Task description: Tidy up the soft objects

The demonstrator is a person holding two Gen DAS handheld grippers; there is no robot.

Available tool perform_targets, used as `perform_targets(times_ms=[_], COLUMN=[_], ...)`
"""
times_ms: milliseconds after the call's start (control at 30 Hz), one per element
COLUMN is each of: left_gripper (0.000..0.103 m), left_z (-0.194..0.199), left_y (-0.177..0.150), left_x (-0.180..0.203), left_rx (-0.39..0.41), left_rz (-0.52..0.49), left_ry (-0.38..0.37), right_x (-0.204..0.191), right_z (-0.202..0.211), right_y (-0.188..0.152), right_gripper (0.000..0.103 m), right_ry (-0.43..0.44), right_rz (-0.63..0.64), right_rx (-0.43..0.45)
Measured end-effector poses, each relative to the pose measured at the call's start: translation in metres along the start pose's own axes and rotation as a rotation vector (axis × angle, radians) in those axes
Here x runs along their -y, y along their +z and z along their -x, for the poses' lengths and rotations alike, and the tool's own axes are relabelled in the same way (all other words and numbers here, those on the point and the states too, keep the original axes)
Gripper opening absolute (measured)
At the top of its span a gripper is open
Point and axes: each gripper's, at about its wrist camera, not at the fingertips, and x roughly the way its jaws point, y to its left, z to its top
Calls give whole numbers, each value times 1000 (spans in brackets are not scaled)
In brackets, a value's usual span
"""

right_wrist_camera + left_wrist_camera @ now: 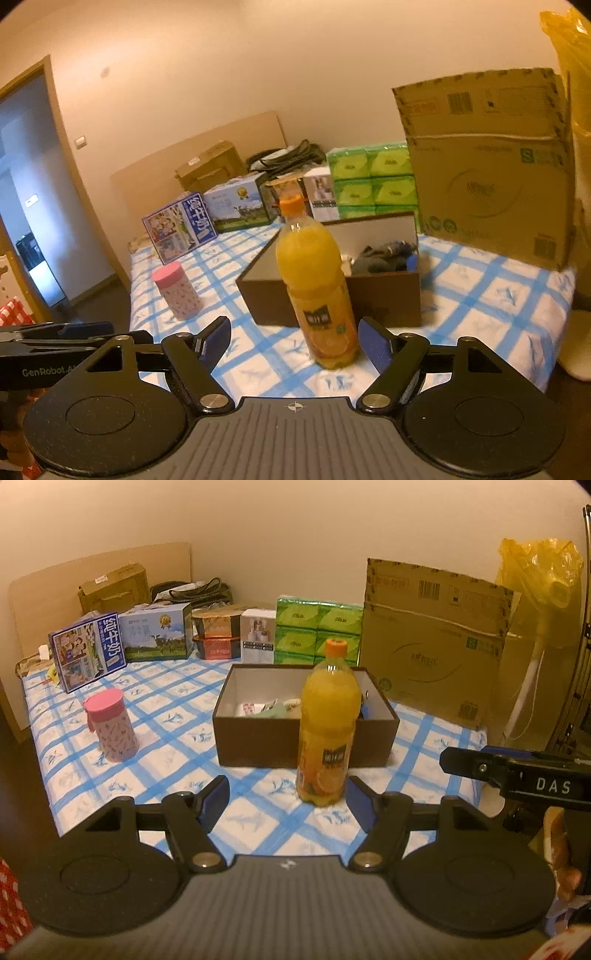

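Observation:
An open brown box [306, 744] sits on the blue-checked bedsheet [177, 716]; small soft items [266, 707] lie inside, and dark cloth [380, 256] shows in it in the right wrist view, where the box [384, 299] stands mid-frame. An orange juice bottle [327, 727] stands upright in front of the box, also in the right wrist view [317, 291]. My left gripper [288, 805] is open and empty, just short of the bottle. My right gripper [295, 345] is open and empty, also just short of the bottle.
A pink lidded cup [110, 725] stands left of the box. Milk cartons [86, 651], green tissue packs [317, 631] and a large cardboard box [436, 646] line the back. A yellow bag [539, 576] is at the right. A doorway [26, 206] is left.

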Motion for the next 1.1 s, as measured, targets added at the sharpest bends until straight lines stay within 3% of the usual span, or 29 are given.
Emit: perform_targets(times_ms=[367, 667, 1100], left_gripper=[67, 67, 67], left_z=[33, 51, 64], left_y=[-50, -83, -117], left_x=[-2, 3, 16], left_rx=[-86, -142, -202], left_rz=[41, 75, 122], left_ry=[43, 87, 118], right_x=[-17, -35, -35], right_z=[16, 28, 46], right_y=[-39, -75, -101], right_gripper=[76, 76, 76], right_ry=[-19, -25, -10], right_rz=[-39, 33, 79], right_rx=[-88, -167, -243])
